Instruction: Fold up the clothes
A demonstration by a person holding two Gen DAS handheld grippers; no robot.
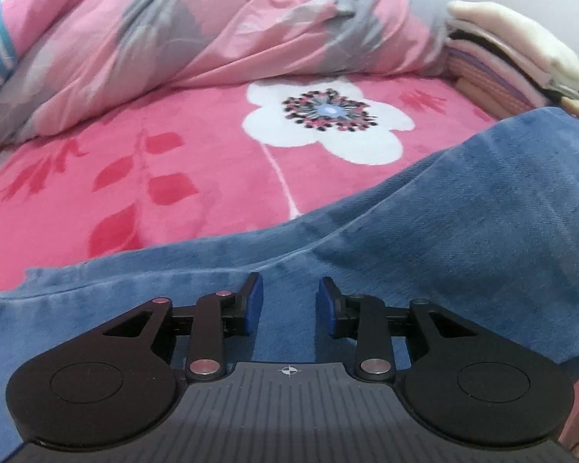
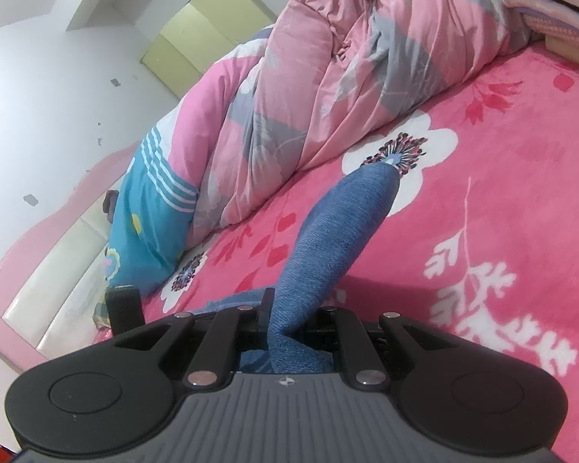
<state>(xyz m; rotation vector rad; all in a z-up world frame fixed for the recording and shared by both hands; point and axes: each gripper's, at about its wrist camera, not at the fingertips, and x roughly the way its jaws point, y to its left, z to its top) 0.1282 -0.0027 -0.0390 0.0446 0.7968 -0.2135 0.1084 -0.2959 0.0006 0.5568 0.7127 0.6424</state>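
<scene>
Covering the bed is a pink blanket (image 1: 197, 177) printed with a white flower (image 1: 324, 123) and red leaves. A pink-and-grey quilt (image 1: 220, 31) is heaped at the far side, with a stack of folded clothes (image 1: 517, 61) at far right. The right wrist view shows a white wall (image 2: 50, 88), a pale yellow wardrobe (image 2: 197, 42), a pink headboard (image 2: 31, 254) and a teal pillow (image 2: 150, 212) on the left. Jeans (image 1: 463, 223) lie across the near blanket. The left gripper (image 1: 290, 301) hangs over them, jaws apart, pinching nothing. The right gripper (image 2: 295, 320) is clenched on a denim fold rising between its fingers.
</scene>
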